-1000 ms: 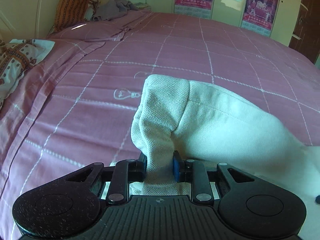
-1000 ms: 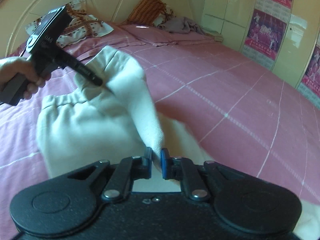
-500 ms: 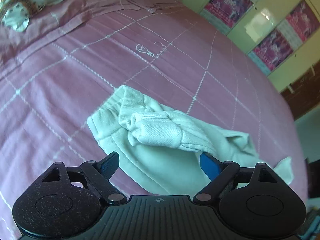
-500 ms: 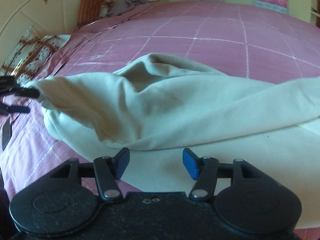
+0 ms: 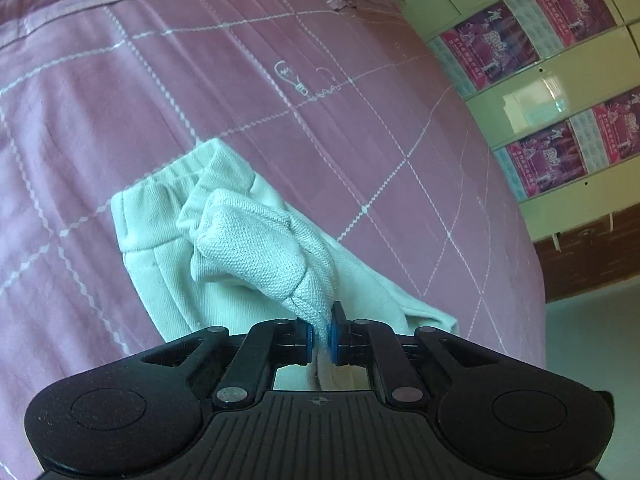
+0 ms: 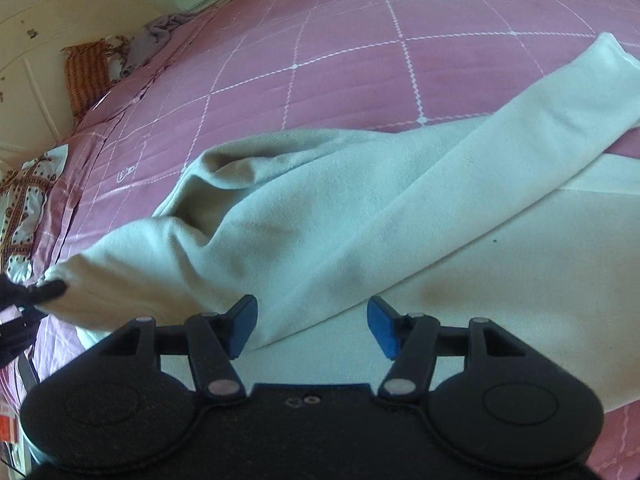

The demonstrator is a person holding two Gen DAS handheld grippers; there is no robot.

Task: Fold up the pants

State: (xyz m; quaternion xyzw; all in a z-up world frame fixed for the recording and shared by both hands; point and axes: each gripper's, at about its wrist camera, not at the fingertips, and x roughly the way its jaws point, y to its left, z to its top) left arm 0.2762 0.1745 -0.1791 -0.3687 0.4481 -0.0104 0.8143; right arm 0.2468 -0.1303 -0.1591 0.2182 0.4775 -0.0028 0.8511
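Pants (image 5: pixel 248 256), cream-white, lie on a pink bed (image 5: pixel 120 92) with a white grid pattern. Left wrist view: waistband end sits left of centre, a bunched fold rises from it down to the left claw (image 5: pixel 320 338) at bottom centre. Left claw has just closed, blue pads pinching that fold of pants, fabric clamped between them. Right wrist view: pants (image 6: pixel 360 216) fill the centre and right, one leg running to the upper right, the rest spread flat along the lower right. Right claw (image 6: pixel 312 326) at bottom centre stands about half wide after opening, pads touching nothing, pants lying just beyond and under it. Left claw's dark tip (image 6: pixel 48 292) at the left edge grips the pants' end there. Pillows (image 6: pixel 86 74) upper left, posters (image 5: pixel 520 44) on a cupboard upper right in left view.
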